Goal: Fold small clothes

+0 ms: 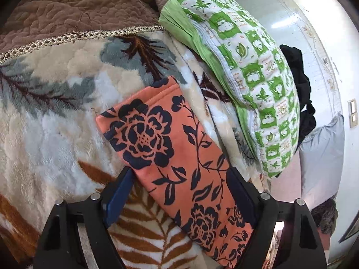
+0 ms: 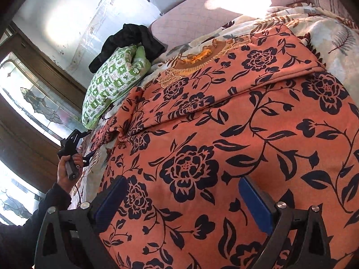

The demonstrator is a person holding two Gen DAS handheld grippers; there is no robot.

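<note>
1. We see an orange floral garment [image 2: 224, 134] spread on a leaf-print blanket [image 1: 56, 112] on the bed.
2. Our left tongs [image 1: 179, 179] stand open astride its sleeve [image 1: 157, 134].
3. Our right tongs [image 2: 181, 192] hover open over its body.
4. A green pillow [image 1: 246, 67] lies just beside.

Orange garment [image 2: 246, 134] with navy floral print, spread flat on blanket; sleeve [image 1: 170, 139] stretched out straight.

The left gripper [image 1: 179, 192] points downward, its blue-padded fingers [image 1: 119, 192] spread wide apart. A hand [image 2: 67, 168] in a dark sleeve grips its handle. The right gripper [image 2: 186, 204] tilts downward too, fingers [image 2: 255, 204] parted.
</note>
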